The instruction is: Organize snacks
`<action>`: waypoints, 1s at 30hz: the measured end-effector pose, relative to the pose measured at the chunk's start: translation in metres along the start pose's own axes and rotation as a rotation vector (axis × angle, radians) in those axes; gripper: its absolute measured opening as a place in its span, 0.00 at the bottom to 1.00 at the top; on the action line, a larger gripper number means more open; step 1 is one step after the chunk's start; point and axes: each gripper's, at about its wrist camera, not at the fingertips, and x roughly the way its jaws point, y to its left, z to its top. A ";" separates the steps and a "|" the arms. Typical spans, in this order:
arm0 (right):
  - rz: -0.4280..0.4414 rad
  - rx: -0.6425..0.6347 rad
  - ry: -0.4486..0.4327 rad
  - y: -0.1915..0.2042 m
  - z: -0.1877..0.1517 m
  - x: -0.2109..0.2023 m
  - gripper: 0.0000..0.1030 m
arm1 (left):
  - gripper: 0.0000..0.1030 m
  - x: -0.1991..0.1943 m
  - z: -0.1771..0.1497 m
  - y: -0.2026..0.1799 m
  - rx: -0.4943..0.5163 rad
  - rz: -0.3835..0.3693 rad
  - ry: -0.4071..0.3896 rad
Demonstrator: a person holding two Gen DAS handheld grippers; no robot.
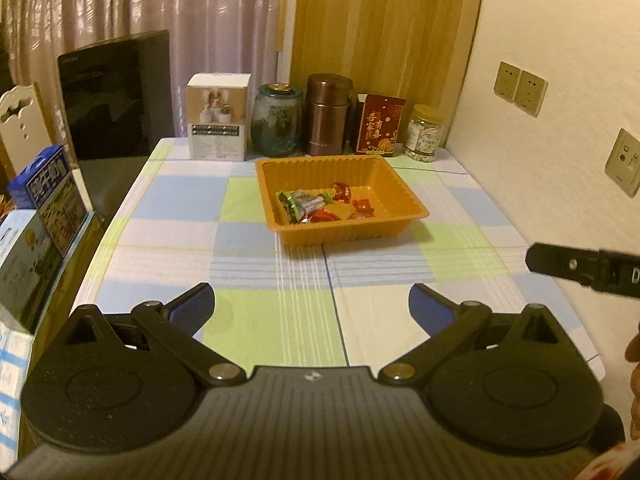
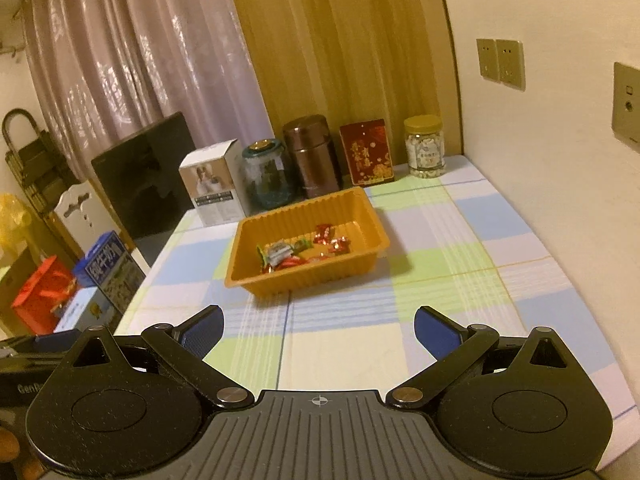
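An orange plastic tray (image 1: pixel 404 196) stands on the checked tablecloth in the middle of the table; it also shows in the right wrist view (image 2: pixel 362 216). Several wrapped snacks (image 1: pixel 326 202) in green, silver and red lie inside it, and they show in the right wrist view too (image 2: pixel 304 250). My left gripper (image 1: pixel 312 308) is open and empty, held above the near part of the table, short of the tray. My right gripper (image 2: pixel 319 330) is open and empty, also short of the tray. Part of the right gripper's body (image 1: pixel 580 268) shows at the right edge of the left wrist view.
Along the table's far edge stand a white box (image 1: pixel 218 118), a glass jar (image 1: pixel 278 120), a brown flask (image 1: pixel 328 114), a red box (image 1: pixel 378 126) and a small jar (image 1: pixel 424 132). A black monitor (image 1: pixel 116 96) and cartons (image 1: pixel 48 196) stand at the left. The wall (image 1: pixel 560 140) bounds the right side.
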 end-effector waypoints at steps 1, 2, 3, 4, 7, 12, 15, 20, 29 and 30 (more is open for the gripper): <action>-0.003 -0.010 0.006 0.002 -0.004 -0.002 0.98 | 1.00 -0.002 -0.002 0.001 -0.007 0.002 0.003; -0.006 -0.020 0.012 0.004 -0.008 -0.004 0.98 | 1.00 -0.005 -0.005 0.001 -0.018 0.002 0.007; -0.009 -0.034 0.021 0.006 -0.012 -0.006 0.98 | 1.00 -0.007 -0.007 0.002 -0.030 -0.001 0.013; -0.013 -0.047 0.029 0.007 -0.016 -0.007 0.98 | 1.00 -0.009 -0.010 0.002 -0.035 -0.003 0.019; -0.017 -0.063 0.048 0.011 -0.027 -0.010 0.98 | 1.00 -0.015 -0.017 0.000 -0.031 0.000 0.036; -0.029 -0.083 0.067 0.015 -0.041 -0.016 0.98 | 1.00 -0.022 -0.028 -0.007 -0.010 0.010 0.060; -0.024 -0.082 0.079 0.015 -0.047 -0.020 0.98 | 1.00 -0.024 -0.034 -0.010 -0.004 0.019 0.066; -0.050 -0.108 0.075 0.015 -0.053 -0.029 0.98 | 1.00 -0.027 -0.038 -0.013 -0.001 0.027 0.066; -0.056 -0.108 0.070 0.016 -0.055 -0.033 0.98 | 1.00 -0.027 -0.038 -0.014 -0.005 0.026 0.067; -0.057 -0.106 0.070 0.016 -0.055 -0.033 0.98 | 1.00 -0.027 -0.038 -0.013 -0.007 0.026 0.068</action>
